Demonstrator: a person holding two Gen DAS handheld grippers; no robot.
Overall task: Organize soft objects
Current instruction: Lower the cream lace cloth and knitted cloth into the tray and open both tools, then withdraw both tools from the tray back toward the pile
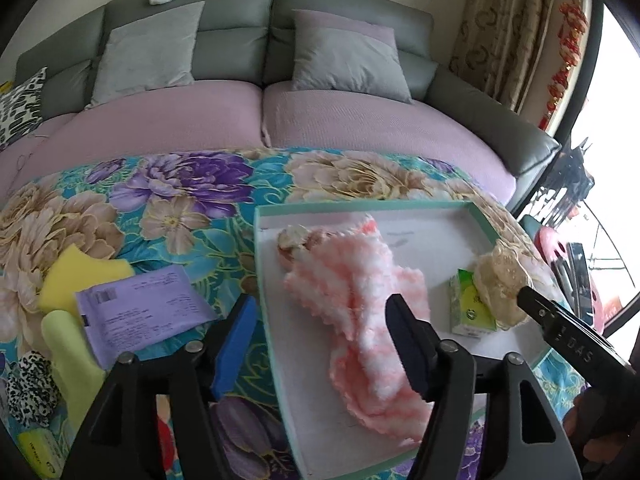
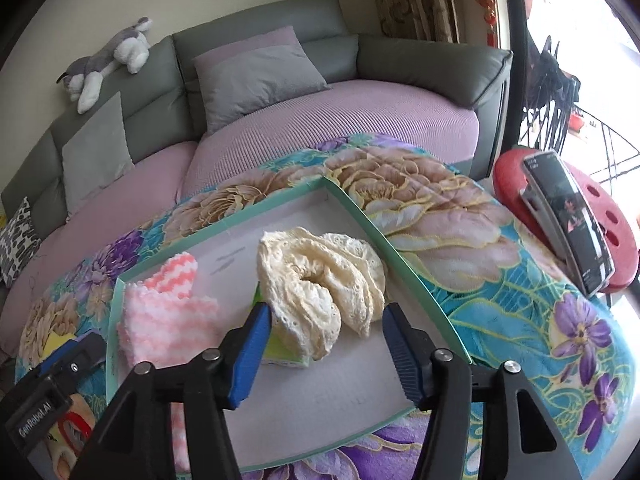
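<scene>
While jaws gape, phone (image 2: pixel 568 220) on stool (image 2: pixel 612 216).

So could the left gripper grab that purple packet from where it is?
Probably yes: the left gripper is open, and the purple packet lies uncovered on the floral blanket just left of it.

A home living room; a grey sofa (image 1: pixel 224 40) with mauve seat covers fills the back of both views; grey throw cushions (image 1: pixel 348 56) lean on its backrest and a black-and-white patterned cushion (image 1: pixel 22 104) sits at its far end; a plush husky toy (image 2: pixel 108 60) sprawls along the top of the backrest; a patterned curtain (image 1: pixel 504 36) hangs beside a bright window with red hanging decorations (image 1: pixel 570 40); a floral blanket (image 2: pixel 500 280) covers the near surface; a red plastic stool (image 2: pixel 592 220) stands beside it.
</scene>
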